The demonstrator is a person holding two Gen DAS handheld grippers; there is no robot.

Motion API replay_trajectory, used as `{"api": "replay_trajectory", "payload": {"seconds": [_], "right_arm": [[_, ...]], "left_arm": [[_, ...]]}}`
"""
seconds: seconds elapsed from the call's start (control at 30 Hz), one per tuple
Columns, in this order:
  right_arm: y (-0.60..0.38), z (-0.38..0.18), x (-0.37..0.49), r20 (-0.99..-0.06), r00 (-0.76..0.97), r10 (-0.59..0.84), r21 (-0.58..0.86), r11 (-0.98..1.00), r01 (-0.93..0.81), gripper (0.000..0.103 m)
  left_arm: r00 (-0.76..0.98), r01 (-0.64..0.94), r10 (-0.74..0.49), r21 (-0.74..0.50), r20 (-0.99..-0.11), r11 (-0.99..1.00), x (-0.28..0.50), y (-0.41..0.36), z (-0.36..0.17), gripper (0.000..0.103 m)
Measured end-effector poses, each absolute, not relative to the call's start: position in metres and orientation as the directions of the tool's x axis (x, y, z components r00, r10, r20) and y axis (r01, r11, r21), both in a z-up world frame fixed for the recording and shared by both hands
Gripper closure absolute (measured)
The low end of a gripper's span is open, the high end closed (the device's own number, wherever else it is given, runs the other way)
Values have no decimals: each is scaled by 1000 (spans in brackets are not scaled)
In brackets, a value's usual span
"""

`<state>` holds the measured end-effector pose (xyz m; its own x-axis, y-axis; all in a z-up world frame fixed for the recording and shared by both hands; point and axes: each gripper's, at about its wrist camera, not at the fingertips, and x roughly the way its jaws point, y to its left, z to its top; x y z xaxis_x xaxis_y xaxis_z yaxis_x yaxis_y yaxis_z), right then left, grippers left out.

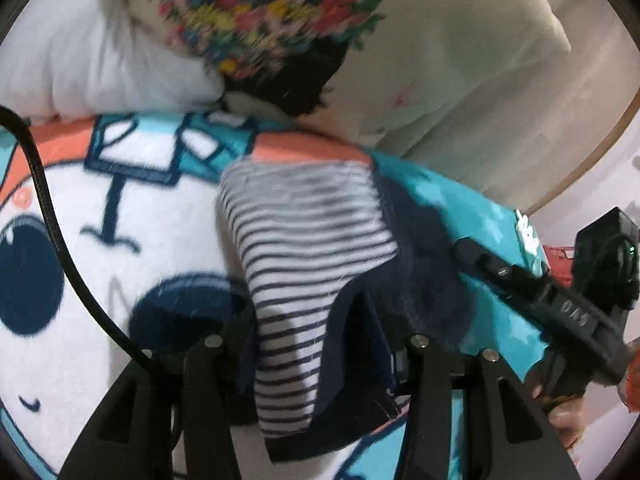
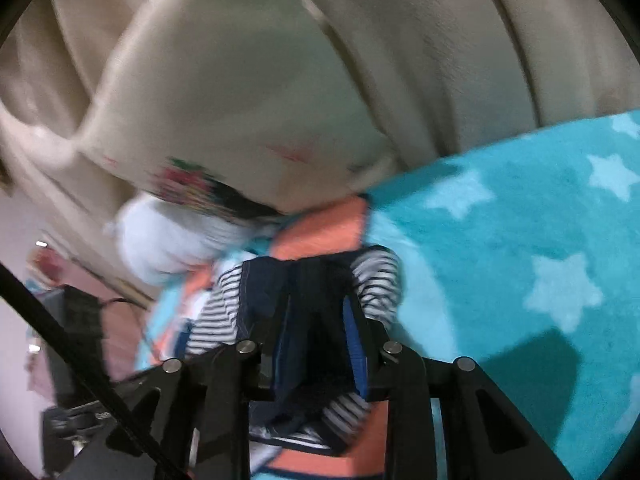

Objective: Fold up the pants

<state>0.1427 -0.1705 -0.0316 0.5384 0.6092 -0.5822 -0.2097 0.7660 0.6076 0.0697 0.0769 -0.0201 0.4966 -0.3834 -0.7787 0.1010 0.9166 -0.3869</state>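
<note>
The pants are small, navy with a white-and-navy striped lining, lying on a cartoon blanket. My left gripper is shut on the pants' near edge, with striped and navy cloth bunched between its fingers. In the right wrist view my right gripper is shut on navy cloth of the pants, with striped cloth spilling out on both sides. The right gripper also shows at the right of the left wrist view, its tip on the navy part.
A cream pillow with a floral print and a white pillow lie behind the pants. The blanket is turquoise with pale stars on the right side. A black cable crosses the left of the view.
</note>
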Motion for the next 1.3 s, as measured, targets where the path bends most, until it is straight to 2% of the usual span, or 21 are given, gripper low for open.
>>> {"api": "replay_trajectory", "payload": {"seconds": [0.03,0.2,0.3,0.43,0.5,0.57,0.6,0.67,0.8,0.87,1.0,1.3], "right_arm": [[-175,-28,137,-573,553,605,610,765,-206,74],[-175,10,101,-483,633,605,561,769,-306,74],[-156,9,95,-447,571,689,596,705,-384,74],[-136,-29,110,-539,497,680,608,722,-328,73],[-135,-50,117,-579,461,672,624,730,-281,73],[-141,-48,107,-547,483,684,641,713,-283,72],[-143,-42,99,-537,505,676,628,720,-296,70],[-146,-29,77,-522,558,645,581,748,-321,52],[-151,-14,37,-523,649,552,476,821,-314,48],[-157,-12,21,-529,678,510,455,845,-281,45],[-166,-12,7,-551,697,460,428,872,-237,41],[-189,-27,-17,-581,712,394,389,903,-183,39]], "left_arm": [[500,111,-389,-388,-774,915,63,80,-20,56],[600,115,-322,-320,-733,940,31,94,-7,39],[650,85,-281,-300,-706,950,18,103,-1,38],[729,50,-185,-218,-659,975,-5,105,14,36],[770,32,-129,-164,-625,986,-14,104,24,26],[822,-4,-58,-108,-566,994,-22,104,34,19],[846,-30,-20,-84,-532,996,-29,104,40,14],[885,-86,54,-49,-462,995,-39,102,48,8],[913,-191,173,-13,-369,982,-63,101,60,0],[903,-236,218,-3,-371,972,-73,97,61,0],[884,-188,157,-27,-440,982,-77,86,56,0],[821,-130,154,83,-550,988,-88,35,37,0]]}}
